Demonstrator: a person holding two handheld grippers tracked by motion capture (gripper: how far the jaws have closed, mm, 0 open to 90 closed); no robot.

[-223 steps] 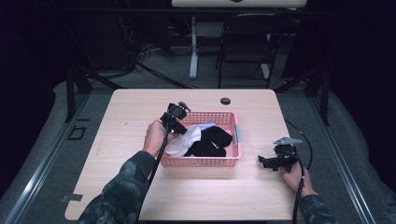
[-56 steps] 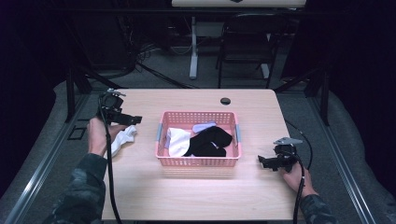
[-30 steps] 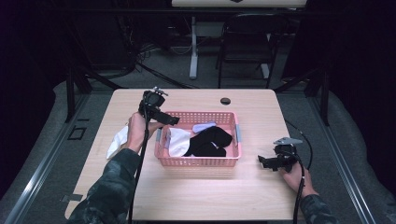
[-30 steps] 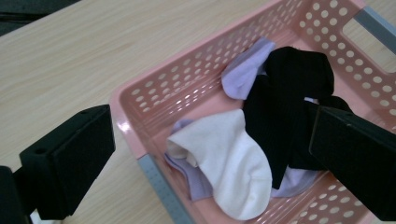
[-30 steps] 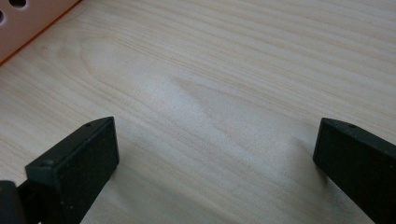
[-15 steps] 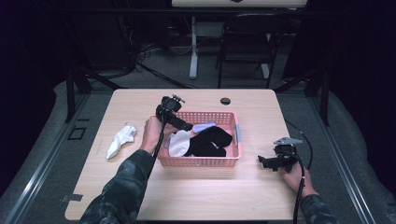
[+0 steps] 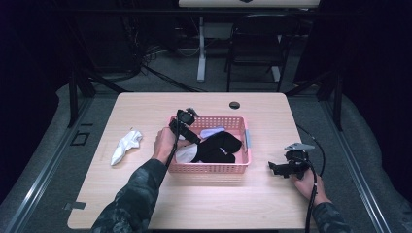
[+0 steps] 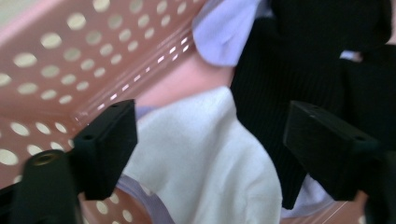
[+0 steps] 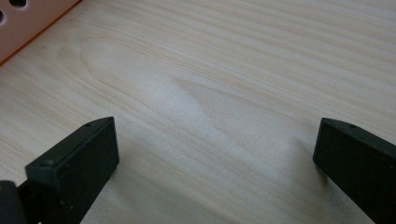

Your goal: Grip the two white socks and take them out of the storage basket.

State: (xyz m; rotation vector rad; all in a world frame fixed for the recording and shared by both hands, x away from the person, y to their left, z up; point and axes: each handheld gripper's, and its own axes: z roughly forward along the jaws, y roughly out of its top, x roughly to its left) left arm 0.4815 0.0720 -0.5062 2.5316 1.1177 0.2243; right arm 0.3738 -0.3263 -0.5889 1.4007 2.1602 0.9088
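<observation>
A pink perforated basket [image 7: 214, 168] sits mid-table, holding black socks [image 7: 219, 145], a white sock [image 7: 184, 154] and a pale lilac one [image 7: 212, 131]. My left gripper [image 7: 191, 138] dips into the basket's left end. In the left gripper view its jaws [image 8: 210, 149] have just been closing and straddle the white sock [image 8: 201, 163], with the pads not visibly pressing it; the black sock [image 8: 299, 79] lies beside it. Another white sock [image 7: 125, 145] lies on the table to the left. My right gripper [image 7: 273, 167] rests open on bare wood [image 9: 215, 158], right of the basket.
A small black round disc [image 7: 234, 105] lies near the table's far edge. A chair [image 7: 255, 43] and a desk leg stand beyond the table. The basket's corner [image 9: 28, 23] shows at the upper left of the right gripper view.
My left gripper has moved right and down from above the basket's left rim into the basket, over the white sock. The right gripper has stayed put.
</observation>
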